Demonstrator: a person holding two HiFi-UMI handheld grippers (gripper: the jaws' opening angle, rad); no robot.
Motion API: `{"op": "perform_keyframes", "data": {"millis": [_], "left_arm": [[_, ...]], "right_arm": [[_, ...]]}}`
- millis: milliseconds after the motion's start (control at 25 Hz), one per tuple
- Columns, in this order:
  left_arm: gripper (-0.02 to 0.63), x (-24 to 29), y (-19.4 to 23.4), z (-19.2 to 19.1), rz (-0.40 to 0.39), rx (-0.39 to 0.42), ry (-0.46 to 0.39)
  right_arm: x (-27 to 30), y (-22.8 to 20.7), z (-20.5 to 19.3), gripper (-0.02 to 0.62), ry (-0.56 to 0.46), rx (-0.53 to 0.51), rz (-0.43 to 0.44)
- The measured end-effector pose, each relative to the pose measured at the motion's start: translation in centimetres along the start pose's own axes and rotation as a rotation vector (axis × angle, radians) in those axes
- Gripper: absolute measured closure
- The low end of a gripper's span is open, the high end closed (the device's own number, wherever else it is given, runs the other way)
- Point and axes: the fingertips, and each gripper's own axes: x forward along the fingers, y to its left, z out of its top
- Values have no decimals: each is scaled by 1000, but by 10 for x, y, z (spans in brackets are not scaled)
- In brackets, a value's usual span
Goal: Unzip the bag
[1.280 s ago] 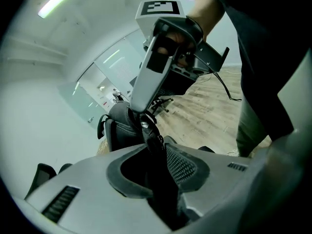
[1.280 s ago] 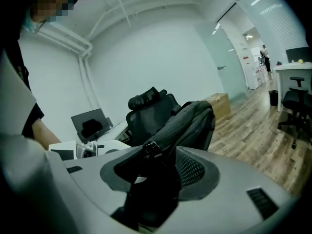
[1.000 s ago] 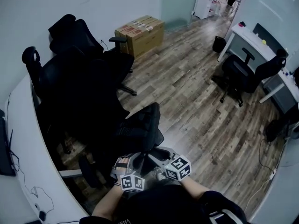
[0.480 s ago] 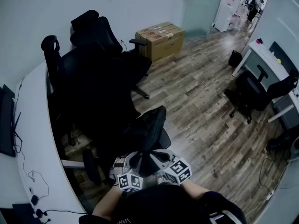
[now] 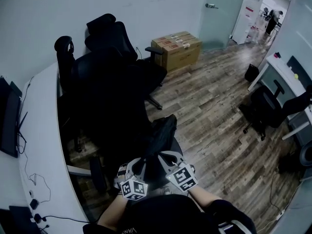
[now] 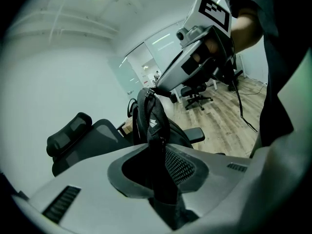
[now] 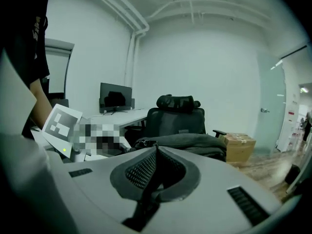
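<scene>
Left gripper (image 6: 158,152) — clamped on the bag (image 6: 147,112); right gripper (image 7: 155,155) — jaws just closed, tips at bag's top.

One black bag (image 5: 161,133), one left hand-held gripper (image 6: 163,152), one right hand-held gripper (image 7: 155,152) and two cardboard boxes (image 5: 171,56).

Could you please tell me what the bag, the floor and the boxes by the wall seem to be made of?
The bag looks like black woven fabric, probably nylon, with a matte finish; it folds and sags softly. The floor is wood-look planks, perhaps laminate, with a slight sheen; grain and plank seams show. The boxes look like matte brown cardboard, with flat panels and sharp edges.
</scene>
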Motion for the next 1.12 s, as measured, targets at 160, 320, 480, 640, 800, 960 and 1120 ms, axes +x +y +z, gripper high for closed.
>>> {"op": "perform_keyframes", "data": {"millis": [160, 320, 480, 640, 800, 960, 1120], "left_arm": [[505, -3, 19, -9, 19, -37, -3], [505, -6, 35, -15, 27, -68, -5], [505, -9, 46, -20, 25, -89, -7], [505, -12, 61, -27, 34, -125, -7], [505, -15, 77, -35, 52, -166, -6], [505, -18, 91, -42, 66, -194, -5], [505, -22, 109, -55, 84, -227, -1]], "right_arm": [[11, -7, 15, 549, -13, -40, -11], [19, -24, 26, 549, -23, -49, -41], [30, -40, 36, 551, -22, -62, -58], [45, -53, 40, 551, -16, -70, -80], [64, -67, 48, 551, -11, -82, -101], [79, -79, 54, 551, -12, -76, -124], [94, -90, 60, 551, -6, -68, -144]]}}
